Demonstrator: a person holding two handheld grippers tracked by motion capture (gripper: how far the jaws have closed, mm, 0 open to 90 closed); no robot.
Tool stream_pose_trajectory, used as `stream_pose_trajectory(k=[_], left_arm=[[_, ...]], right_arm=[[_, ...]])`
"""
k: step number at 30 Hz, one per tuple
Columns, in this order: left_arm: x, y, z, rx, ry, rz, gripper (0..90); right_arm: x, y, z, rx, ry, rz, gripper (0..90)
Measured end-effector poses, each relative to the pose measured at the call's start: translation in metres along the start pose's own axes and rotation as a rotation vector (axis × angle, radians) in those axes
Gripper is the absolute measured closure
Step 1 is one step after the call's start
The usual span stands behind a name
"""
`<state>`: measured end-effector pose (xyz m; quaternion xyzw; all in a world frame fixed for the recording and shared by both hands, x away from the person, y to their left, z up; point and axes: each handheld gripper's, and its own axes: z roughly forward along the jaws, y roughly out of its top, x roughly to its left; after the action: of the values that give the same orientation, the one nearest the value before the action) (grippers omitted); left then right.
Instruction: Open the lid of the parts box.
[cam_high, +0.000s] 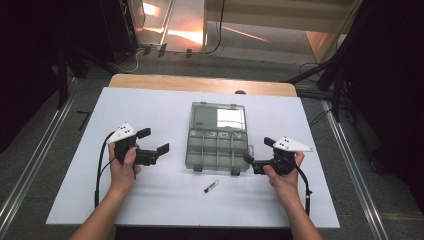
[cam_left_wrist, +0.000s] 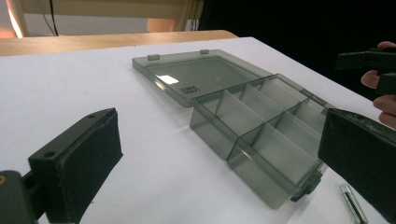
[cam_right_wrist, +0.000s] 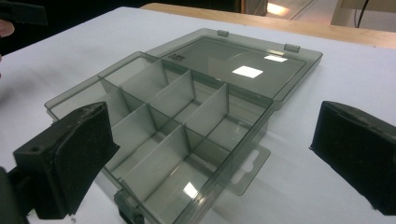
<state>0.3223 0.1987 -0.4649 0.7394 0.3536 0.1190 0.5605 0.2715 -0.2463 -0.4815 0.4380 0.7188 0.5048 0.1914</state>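
An open, smoky-clear compartment box (cam_high: 217, 147) lies mid-table with its lid (cam_high: 218, 117) folded flat on the far side. Its several compartments (cam_right_wrist: 173, 121) look empty. A small dark green stick-like piece (cam_high: 211, 186) lies on the white sheet just in front of the box, and its end also shows in the left gripper view (cam_left_wrist: 352, 203). My left gripper (cam_high: 153, 140) hovers open to the left of the box, jaws wide apart and empty (cam_left_wrist: 219, 140). Right of the box, my right gripper (cam_high: 259, 150) is open as well, with nothing between its jaws (cam_right_wrist: 215, 149).
A white sheet (cam_high: 150, 200) covers the table, with a strip of bare wood (cam_high: 200, 82) at the far edge. Dark stands and cables ring the table on the floor. Each gripper's cable trails back along the forearm.
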Motion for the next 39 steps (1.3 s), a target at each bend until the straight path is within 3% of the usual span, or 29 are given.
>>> stream_pose_trajectory(k=[9, 21, 39], left_arm=[[0.002, -0.011, -0.019, -0.023, 0.011, -0.001, 0.0], [0.008, -0.020, -0.047, -0.056, 0.059, -0.002, 0.0], [0.009, -0.039, -0.081, -0.079, 0.121, 0.034, 0.0]], right_arm=[[0.010, -0.007, -0.003, 0.017, 0.015, -0.006, 0.0], [0.024, -0.013, -0.007, 0.035, 0.053, -0.029, 0.0], [0.047, -0.011, 0.002, 0.064, 0.118, -0.091, 0.1]])
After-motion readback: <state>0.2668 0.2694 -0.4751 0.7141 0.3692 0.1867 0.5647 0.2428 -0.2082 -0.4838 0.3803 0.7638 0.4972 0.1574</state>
